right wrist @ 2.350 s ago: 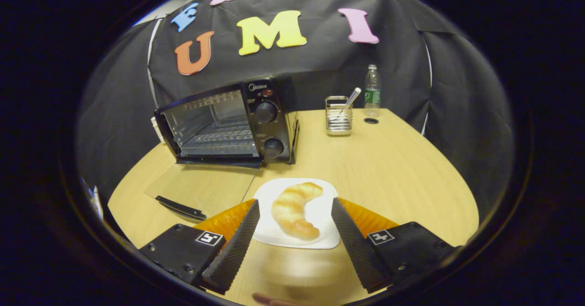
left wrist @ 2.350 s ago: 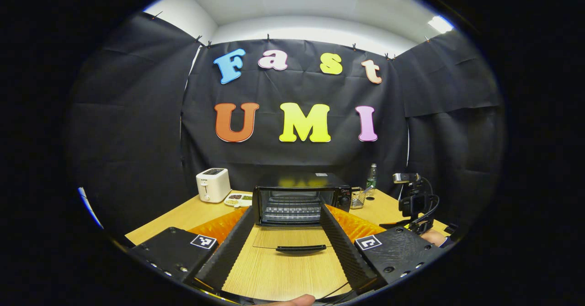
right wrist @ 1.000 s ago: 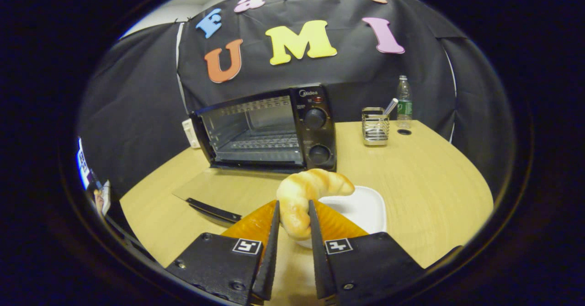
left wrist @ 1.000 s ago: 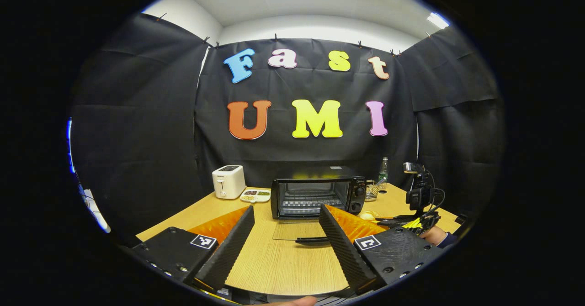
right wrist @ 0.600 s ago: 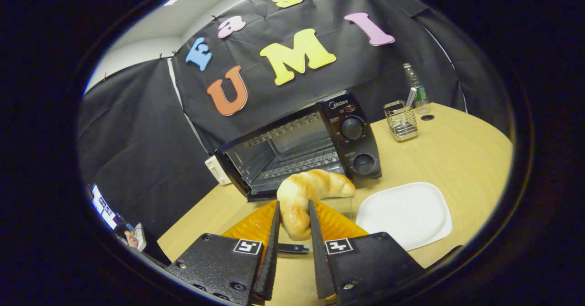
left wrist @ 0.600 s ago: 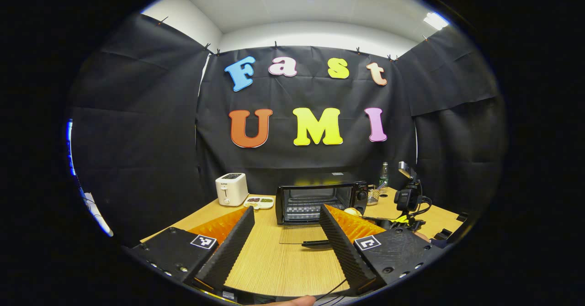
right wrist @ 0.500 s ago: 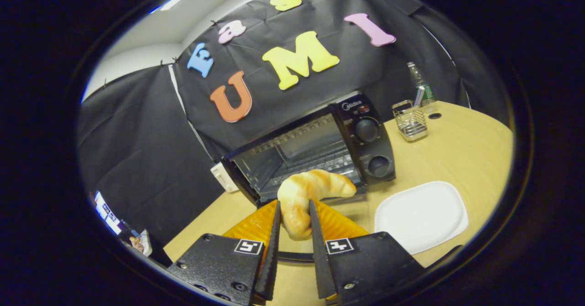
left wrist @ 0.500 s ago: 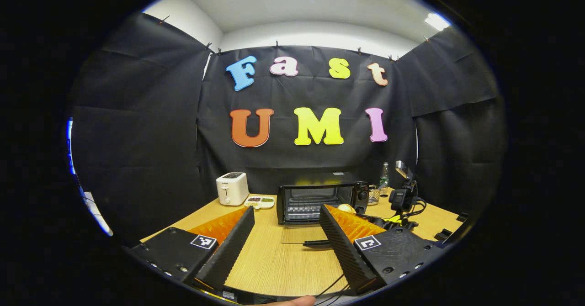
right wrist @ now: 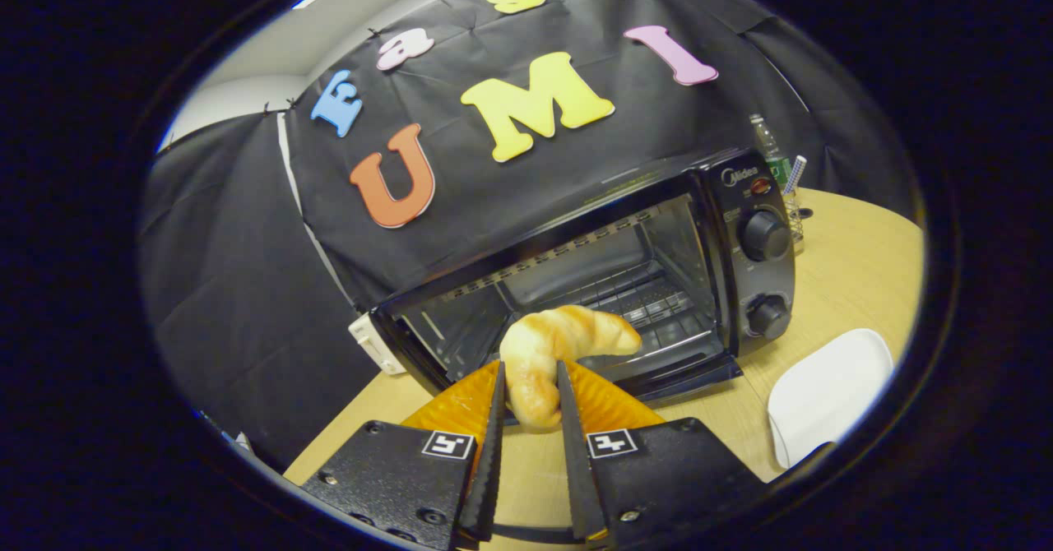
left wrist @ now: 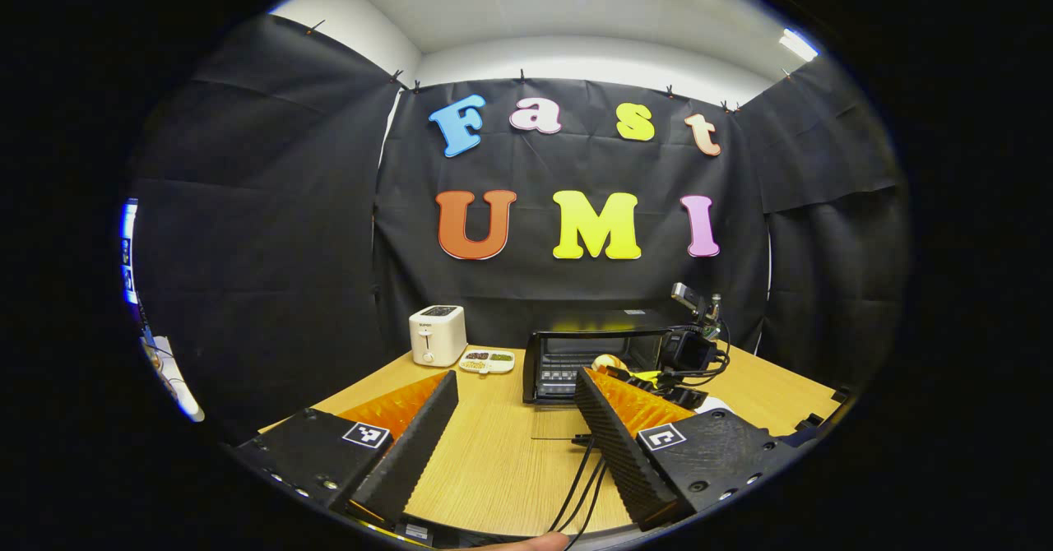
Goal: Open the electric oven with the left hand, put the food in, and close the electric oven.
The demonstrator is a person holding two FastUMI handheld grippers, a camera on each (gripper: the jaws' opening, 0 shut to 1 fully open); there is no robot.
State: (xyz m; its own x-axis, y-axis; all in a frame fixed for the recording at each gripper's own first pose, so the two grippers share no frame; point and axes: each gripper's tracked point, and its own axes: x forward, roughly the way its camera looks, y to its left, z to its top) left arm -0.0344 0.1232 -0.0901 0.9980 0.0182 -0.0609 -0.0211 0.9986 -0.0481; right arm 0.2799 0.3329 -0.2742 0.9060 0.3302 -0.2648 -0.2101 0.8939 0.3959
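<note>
At the oven point(right wrist: 576, 280) mouth, door down, I'm mid-loading: right gripper point(right wrist: 528, 436) fingers clamp the croissant point(right wrist: 551, 349), left gripper point(left wrist: 514, 428) spread empty over the bench point(left wrist: 494, 469); next, ease it onto the rack point(right wrist: 642, 296).

1. We see a light wooden table point(left wrist: 494, 460) with a rounded edge.
2. On it stands a black oven point(right wrist: 625, 280), door open.
3. To the oven's left we find a white toaster point(left wrist: 437, 335) and a small divided dish point(left wrist: 487, 361).
4. A white plate point(right wrist: 831, 395) lies near the oven's knob side.
5. A wire holder point(right wrist: 796, 206) and a bottle point(right wrist: 769, 150) stand farther back.
</note>
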